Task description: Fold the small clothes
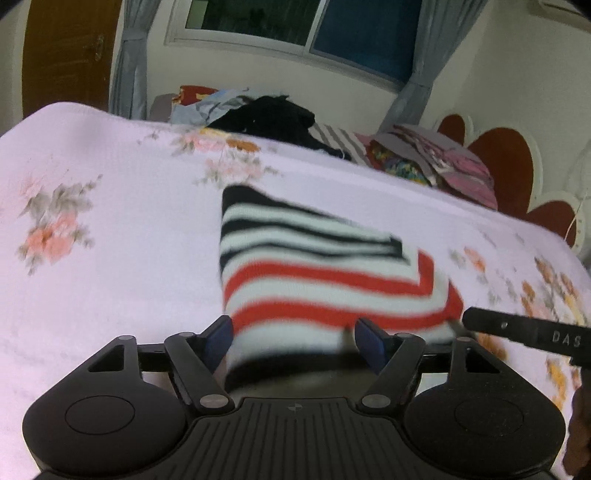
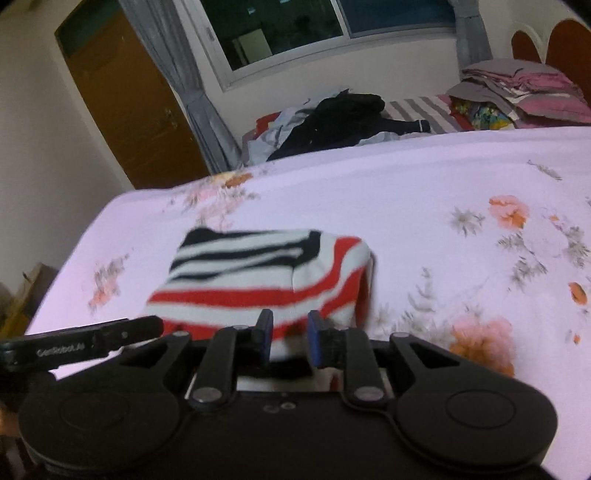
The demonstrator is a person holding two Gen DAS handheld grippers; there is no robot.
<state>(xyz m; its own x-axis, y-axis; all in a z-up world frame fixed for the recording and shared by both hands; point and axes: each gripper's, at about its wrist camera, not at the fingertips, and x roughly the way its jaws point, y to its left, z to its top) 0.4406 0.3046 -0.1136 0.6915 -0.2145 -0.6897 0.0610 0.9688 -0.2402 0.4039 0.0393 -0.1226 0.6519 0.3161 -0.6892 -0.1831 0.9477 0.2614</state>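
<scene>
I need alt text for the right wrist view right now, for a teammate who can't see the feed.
A folded knit garment with black, white and red stripes lies on a pale pink floral bedsheet, its near edge between the blue pads of the right gripper. The left gripper reaches in from the left edge. A heap of dark clothes sits behind, under a window.

Folded garment (image 1: 325, 266): white with black stripes on the far part, red stripes on the near part. Bed sheet (image 1: 122, 258): pale pink, scattered orange-and-grey flowers. Tool pads (image 2: 314, 341): blue. Far clothes heap (image 2: 343, 118): mostly black.
</scene>
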